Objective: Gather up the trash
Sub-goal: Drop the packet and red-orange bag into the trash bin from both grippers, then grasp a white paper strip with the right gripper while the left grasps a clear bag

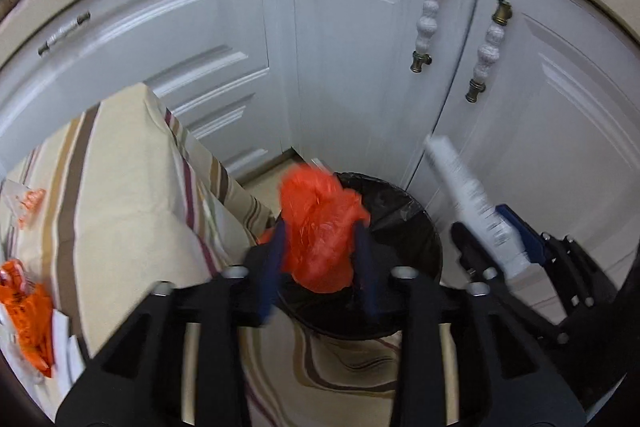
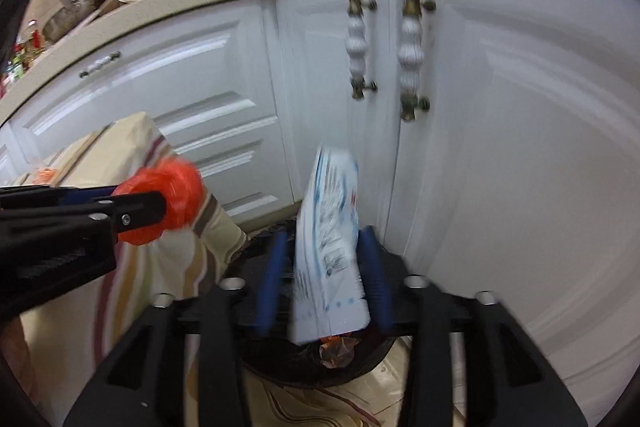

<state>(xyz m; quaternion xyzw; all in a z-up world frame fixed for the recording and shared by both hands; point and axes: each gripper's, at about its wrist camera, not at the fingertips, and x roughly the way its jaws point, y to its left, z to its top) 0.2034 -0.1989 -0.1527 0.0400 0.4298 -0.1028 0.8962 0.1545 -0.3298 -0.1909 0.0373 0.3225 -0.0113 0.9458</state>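
Trash bin (image 1: 404,223), black-lined, sits below left tool (image 1: 318,247) pinching orange bag (image 1: 320,223), right tool (image 2: 326,267) pinching white packet (image 2: 330,227).

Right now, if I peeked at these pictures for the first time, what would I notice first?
The bright orange plastic bag jumps out: the left gripper pinches it right above the black-lined trash bin. Next to it, the right gripper holds a white packet with blue print over the same bin. More orange scraps lie on the striped tablecloth at the left, in front of the white cabinet doors.
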